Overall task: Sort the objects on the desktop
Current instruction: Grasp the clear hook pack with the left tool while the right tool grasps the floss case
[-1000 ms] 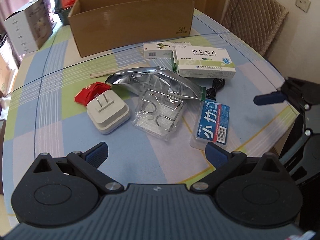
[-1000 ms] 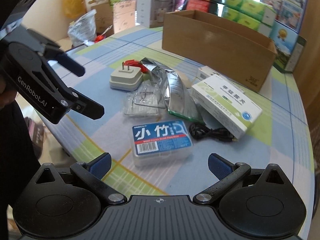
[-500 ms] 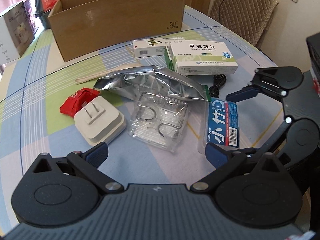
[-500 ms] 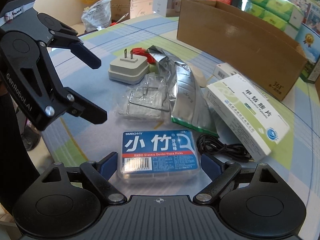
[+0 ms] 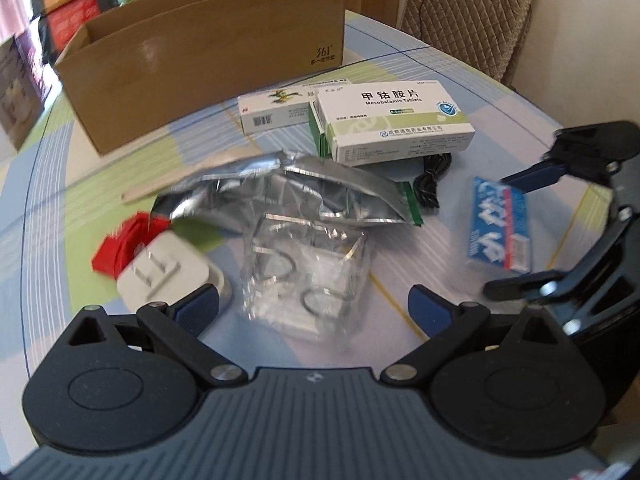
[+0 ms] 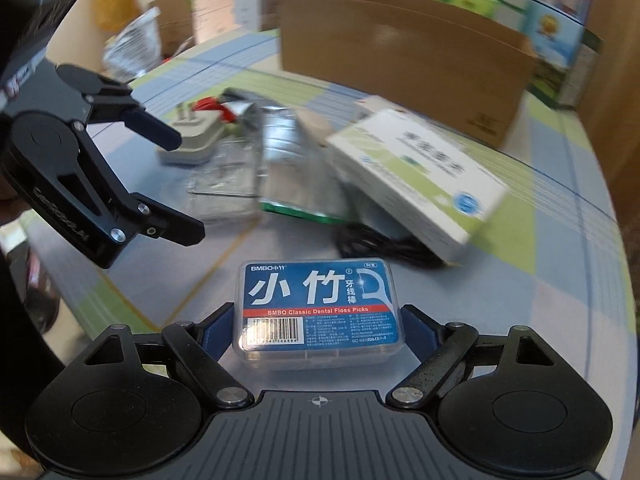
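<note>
A blue-labelled dental floss box sits between the fingers of my right gripper, which is shut on its two short sides. It stays sharp while the table behind it blurs. The left wrist view shows the same floss box inside the right gripper. My left gripper is open, low over a clear plastic pack, with a white plug adapter by its left finger. From the right wrist view the left gripper holds nothing.
An open cardboard box stands at the back of the round table. In front of it lie two medicine boxes, a foil pouch, a black cable, a red wrapper and a wooden stick. A padded chair is behind.
My right gripper moved onto the floss box and closed on its sides; the box now moves with it. The left gripper advanced over the clear pack, still open.
</note>
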`<state>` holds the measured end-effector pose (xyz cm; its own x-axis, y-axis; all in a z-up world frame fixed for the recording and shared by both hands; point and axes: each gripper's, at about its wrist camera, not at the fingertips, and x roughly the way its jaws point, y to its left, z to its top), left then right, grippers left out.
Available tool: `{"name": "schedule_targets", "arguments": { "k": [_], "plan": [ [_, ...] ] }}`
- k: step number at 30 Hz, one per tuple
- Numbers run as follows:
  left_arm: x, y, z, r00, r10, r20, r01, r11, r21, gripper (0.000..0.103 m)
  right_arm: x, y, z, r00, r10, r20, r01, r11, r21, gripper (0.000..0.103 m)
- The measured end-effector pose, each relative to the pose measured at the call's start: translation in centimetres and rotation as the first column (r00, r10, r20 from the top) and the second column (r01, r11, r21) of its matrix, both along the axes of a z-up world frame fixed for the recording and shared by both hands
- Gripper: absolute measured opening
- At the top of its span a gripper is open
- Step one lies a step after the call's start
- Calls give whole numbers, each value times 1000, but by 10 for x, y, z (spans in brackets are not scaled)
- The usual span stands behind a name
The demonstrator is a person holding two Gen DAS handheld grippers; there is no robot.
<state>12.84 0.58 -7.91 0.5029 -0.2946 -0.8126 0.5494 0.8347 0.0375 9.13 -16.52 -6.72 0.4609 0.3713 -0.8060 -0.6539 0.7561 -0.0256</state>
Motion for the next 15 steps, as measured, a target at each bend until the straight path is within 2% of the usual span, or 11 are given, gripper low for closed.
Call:
{"name": "schedule_targets", "arguments": {
  "k": [4,9,11,13,15],
  "plan": [
    [9,-9,-8,999,-45,18,44,998,36,95,2,-9,1,999,-43,0,43,999,10,84],
    [22,-13,-14,999,-47,8,46,999,29,92,4,-14,1,995,-93,-18,94,995,31,84],
    [26,-15,-15,999,-44,-4,44,999,21,88,4,-14,0,995,-102,-24,103,994,33,84],
    [29,-17,-17,999,-38,-19,38,999,20,77,4,-15,0,994,-111,-27,112,993,34,84],
    [29,-19,-18,999,-28,-19,28,999,39,72,4,-15,0,992,-119,-31,120,992,36,84]
  ]
}}
